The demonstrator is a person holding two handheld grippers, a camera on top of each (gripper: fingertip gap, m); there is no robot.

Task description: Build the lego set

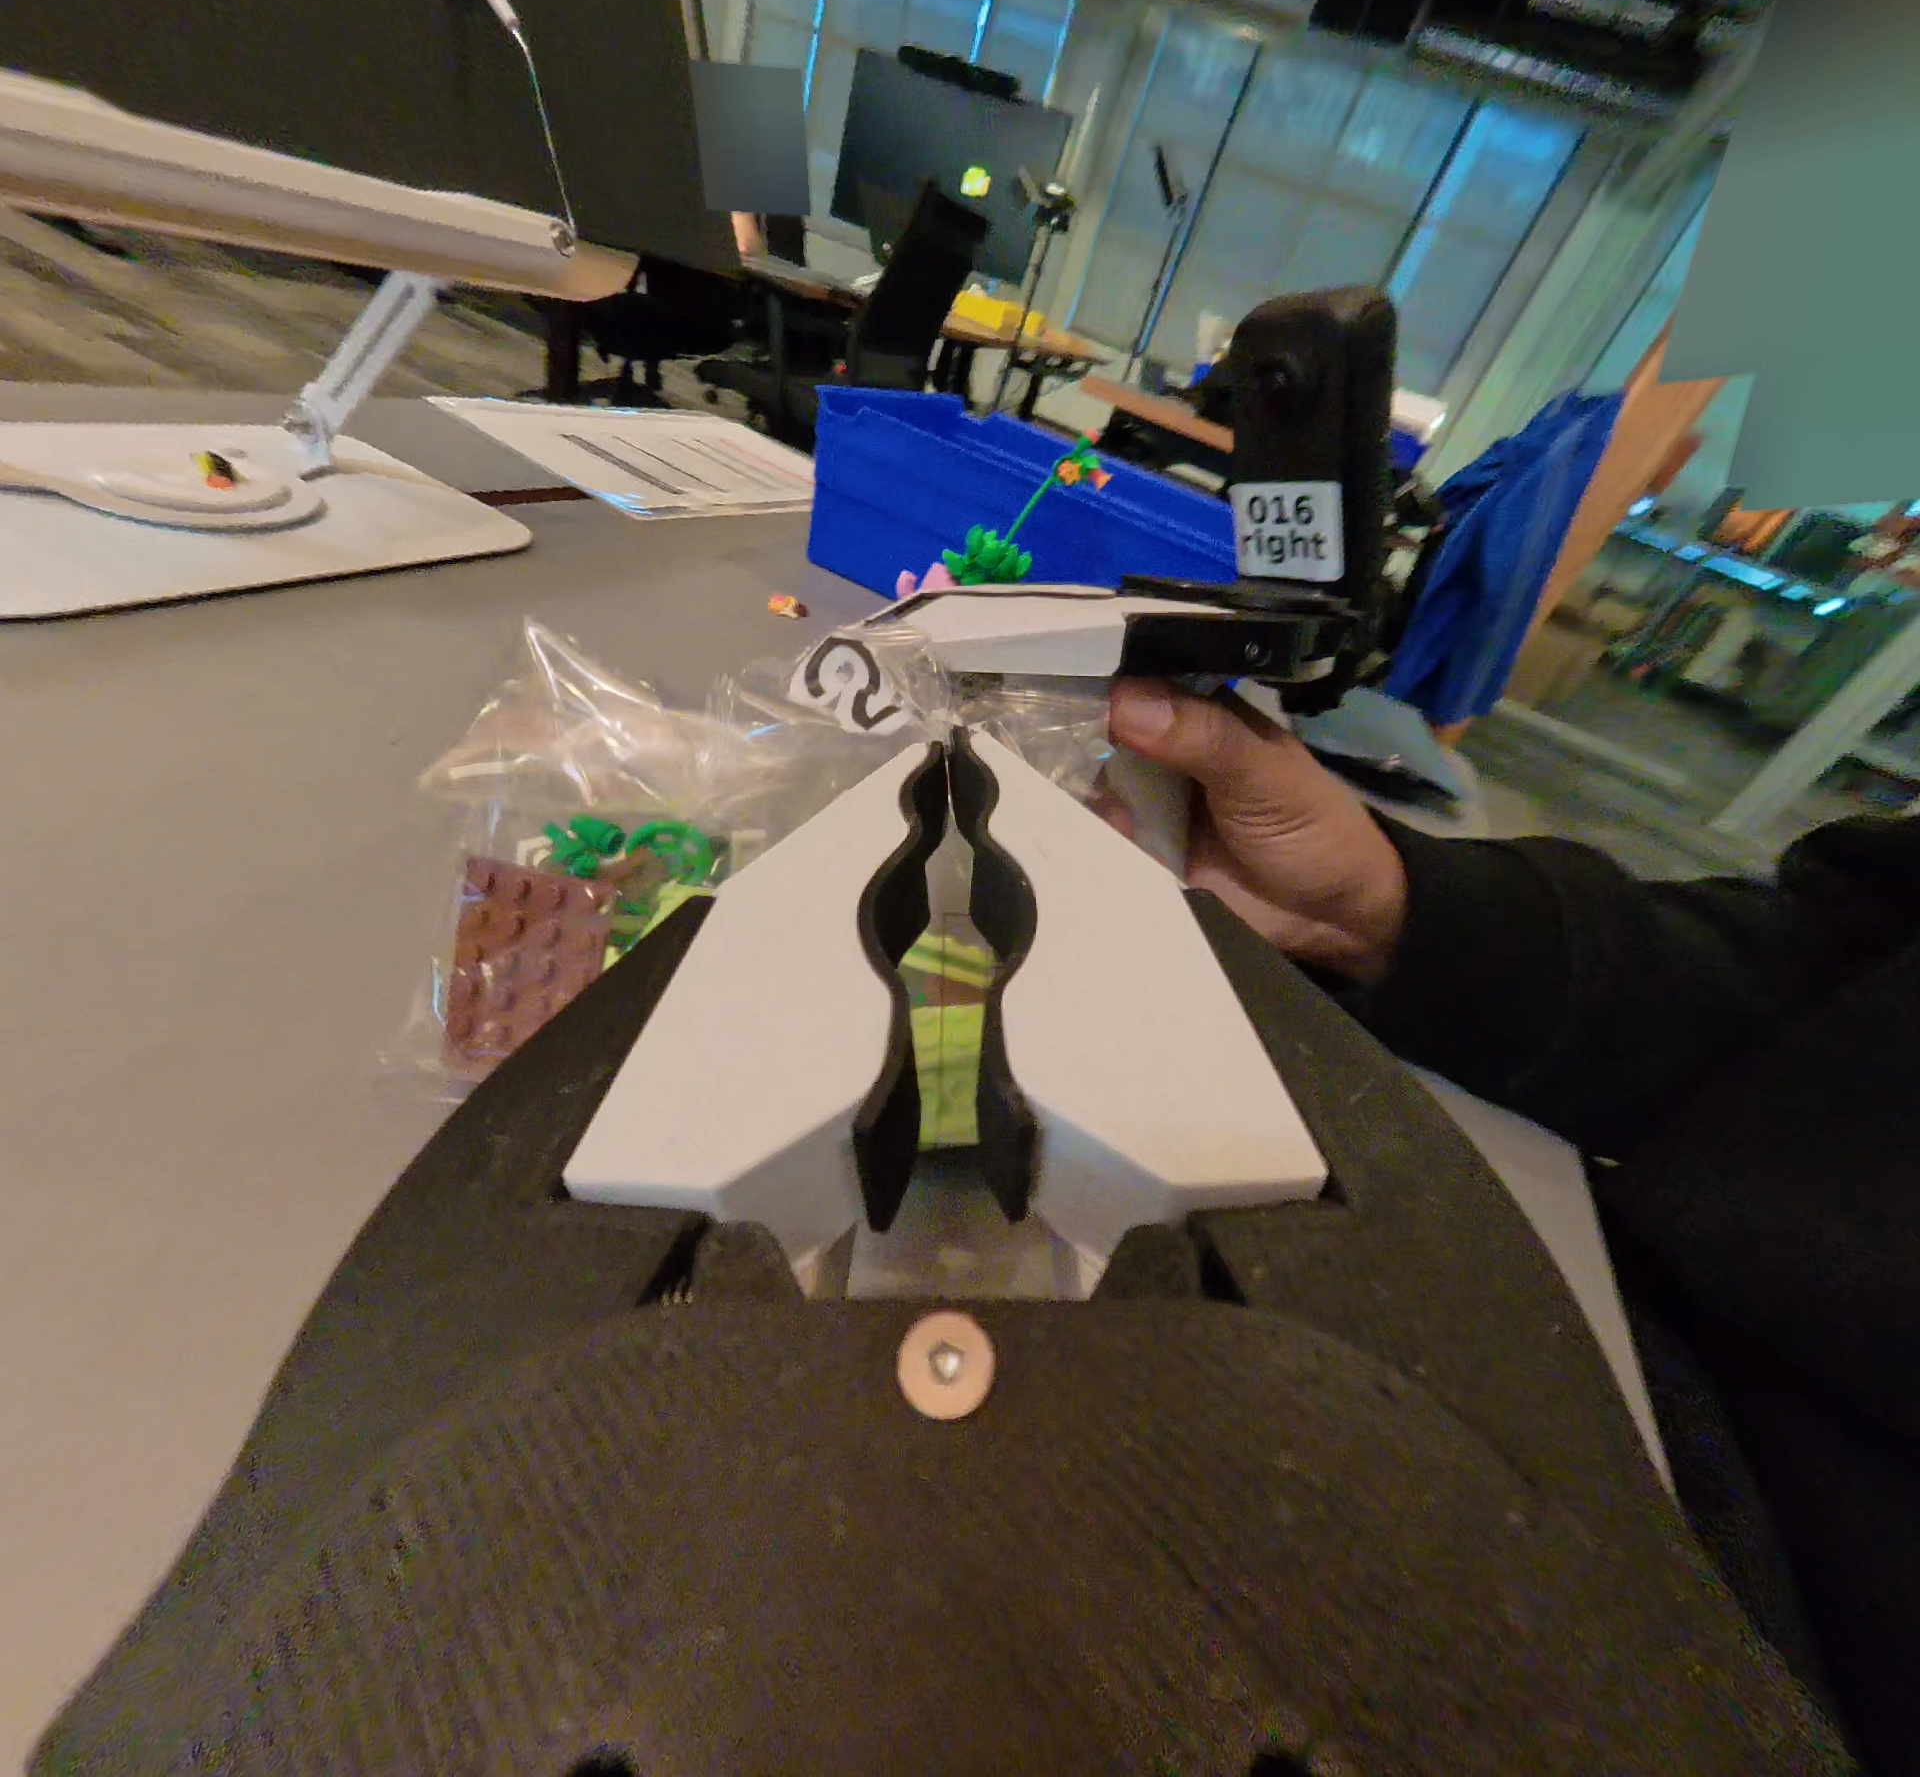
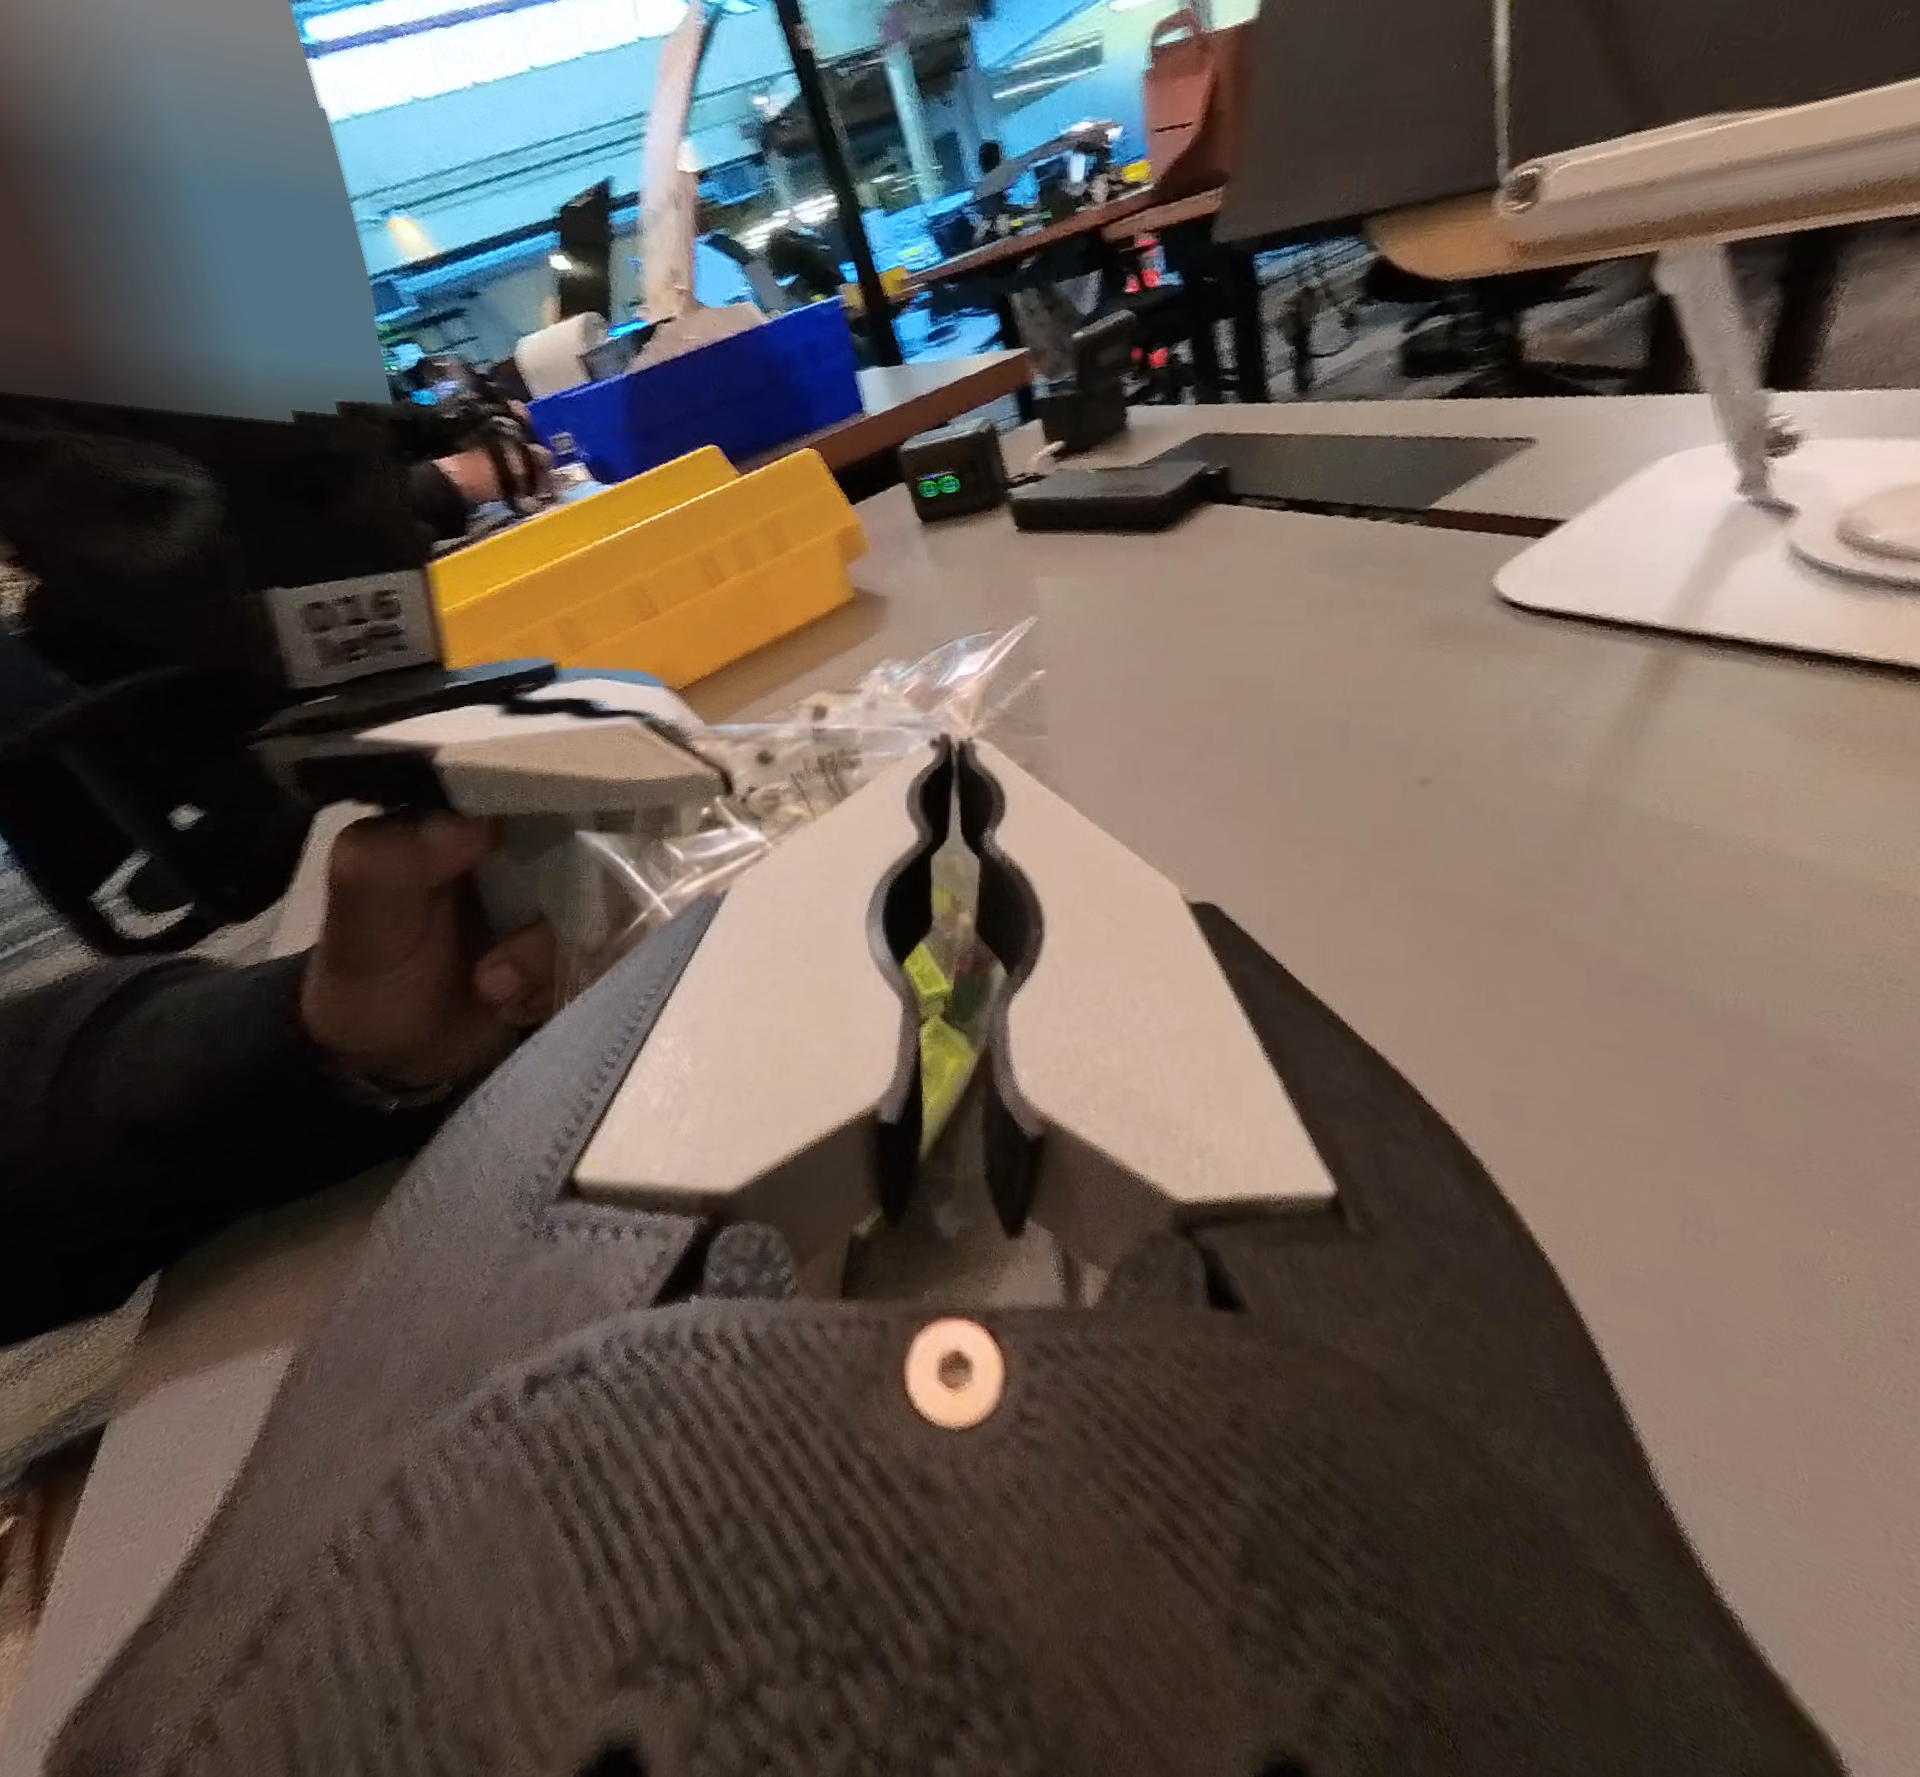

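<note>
A clear plastic bag (image 1: 582, 792) of lego pieces lies on the grey table (image 1: 208, 844); a brown studded plate (image 1: 525, 948) and green plant pieces (image 1: 623, 844) show through it. My left gripper (image 1: 952, 751) is shut on the bag's top edge. My right gripper (image 2: 956, 753) is shut on the same bag (image 2: 935, 688); lime pieces (image 2: 940, 1031) show between its fingers. In the left wrist view the right gripper (image 1: 883, 636) comes in from the right and pinches the bag beside my left tips. In the right wrist view the left gripper (image 2: 707, 777) comes in from the left.
A blue bin (image 1: 987, 491) stands behind the bag, with a small built green plant (image 1: 987, 553) and a loose piece (image 1: 787, 605) before it. A yellow bin (image 2: 644, 564) sits at the left. A white lamp base (image 1: 208, 522) and papers (image 1: 644, 449) lie farther back. My hands' fingertips stand some 5 centimetres from each other. My right tips are roughly 30 centimetres from the white lamp base (image 1: 208, 522). The right camera catches it too, in the right wrist view (image 2: 1850, 566).
</note>
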